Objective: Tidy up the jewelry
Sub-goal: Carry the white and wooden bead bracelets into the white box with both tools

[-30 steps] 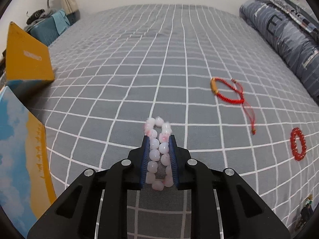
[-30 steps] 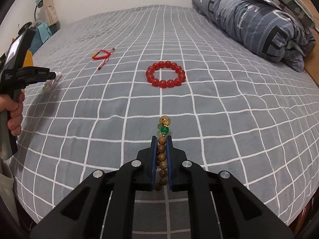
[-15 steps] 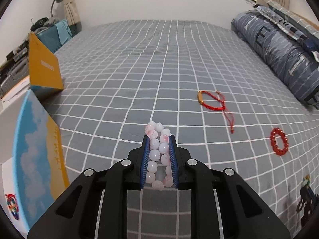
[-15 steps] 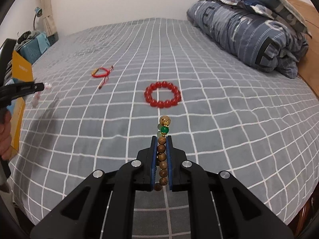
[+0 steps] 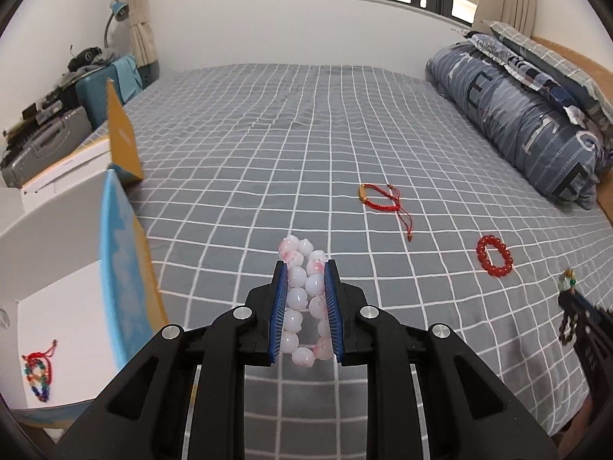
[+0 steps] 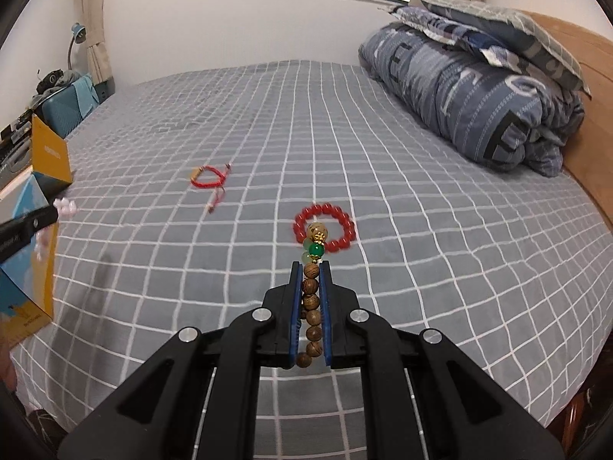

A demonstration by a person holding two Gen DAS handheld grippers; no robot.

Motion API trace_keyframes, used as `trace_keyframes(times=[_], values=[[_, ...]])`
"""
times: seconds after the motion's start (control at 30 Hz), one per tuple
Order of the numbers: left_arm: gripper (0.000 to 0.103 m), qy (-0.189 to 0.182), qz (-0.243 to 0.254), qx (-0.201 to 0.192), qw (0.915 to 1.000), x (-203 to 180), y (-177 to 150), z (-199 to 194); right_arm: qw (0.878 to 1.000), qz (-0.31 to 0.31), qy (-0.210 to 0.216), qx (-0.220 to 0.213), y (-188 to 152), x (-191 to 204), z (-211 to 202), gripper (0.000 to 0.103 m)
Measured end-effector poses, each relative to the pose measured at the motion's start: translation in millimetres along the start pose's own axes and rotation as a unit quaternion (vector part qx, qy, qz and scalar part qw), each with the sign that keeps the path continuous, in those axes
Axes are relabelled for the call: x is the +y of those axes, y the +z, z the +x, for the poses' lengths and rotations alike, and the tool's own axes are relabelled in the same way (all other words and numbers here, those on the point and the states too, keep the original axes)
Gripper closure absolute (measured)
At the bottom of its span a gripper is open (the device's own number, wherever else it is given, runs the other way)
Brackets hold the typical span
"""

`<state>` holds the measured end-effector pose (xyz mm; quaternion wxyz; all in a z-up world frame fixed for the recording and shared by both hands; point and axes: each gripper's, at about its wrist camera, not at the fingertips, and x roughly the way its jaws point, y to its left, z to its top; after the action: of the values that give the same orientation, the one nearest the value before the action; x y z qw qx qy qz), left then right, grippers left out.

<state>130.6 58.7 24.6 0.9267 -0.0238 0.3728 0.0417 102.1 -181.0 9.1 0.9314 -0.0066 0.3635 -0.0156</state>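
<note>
My left gripper (image 5: pixel 305 268) is shut on a pink-white bead bracelet (image 5: pixel 306 299), held above the grey checked bed. To its left stands an open white box (image 5: pixel 57 306) with a blue and yellow lid; a multicoloured bracelet (image 5: pixel 37 370) lies inside. My right gripper (image 6: pixel 309 268) is shut on a brown wooden bead bracelet (image 6: pixel 311 299) with green and gold beads at its tip. A red bead bracelet (image 6: pixel 325 228) and a red cord bracelet (image 6: pixel 208 178) lie on the bed ahead. The right gripper shows at the right edge of the left wrist view (image 5: pixel 574 306).
A rolled blue-grey duvet (image 5: pixel 525 115) and pillows lie along the right side of the bed (image 5: pixel 268 134). A second yellow box (image 5: pixel 122 138) stands at the bed's left edge, with a suitcase and clutter beyond. Wall and window are at the back.
Both grippers have risen with their bracelets, and the bed looks farther below. The left gripper has moved toward the white box, whose inside has come into view.
</note>
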Motion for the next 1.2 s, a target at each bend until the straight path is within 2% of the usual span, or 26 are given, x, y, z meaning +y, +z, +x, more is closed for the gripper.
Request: trace_keyframes(times=[0.2,0.33,0.6,0.83,1.0,1.2], values=[[0.084,-0.002,-0.013,0.0,0.9999,27.5,-0.5,-29.6,1.0,-0.021,0.012,-0.015,25.0,34.0,-20.5,0.095],[0.084,-0.004,-0.032,-0.001,0.9995,54.3,4.3,-52.0,0.998,-0.051,0.03,-0.032,43.9,80.1,-40.7,0.095],[0.084,0.054,-0.071,-0.012,0.9959,126.9,6.0,-91.6,0.989,-0.112,0.085,-0.047,64.0,179.9,-65.4,0.095],[0.084,0.114,-0.106,-0.004,0.9878,197.9,-9.5,-111.7,0.975,-0.158,0.151,-0.037,52.4,280.6,-72.3,0.095],[0.084,0.161,-0.142,0.009,0.9767,257.4,-28.5,-119.5,0.963,-0.187,0.191,-0.016,35.6,344.3,-69.0,0.095],[0.084,0.189,-0.178,0.049,0.9645,312.0,-54.0,-112.8,0.951,-0.219,0.217,0.008,14.9,407.8,-67.4,0.095]])
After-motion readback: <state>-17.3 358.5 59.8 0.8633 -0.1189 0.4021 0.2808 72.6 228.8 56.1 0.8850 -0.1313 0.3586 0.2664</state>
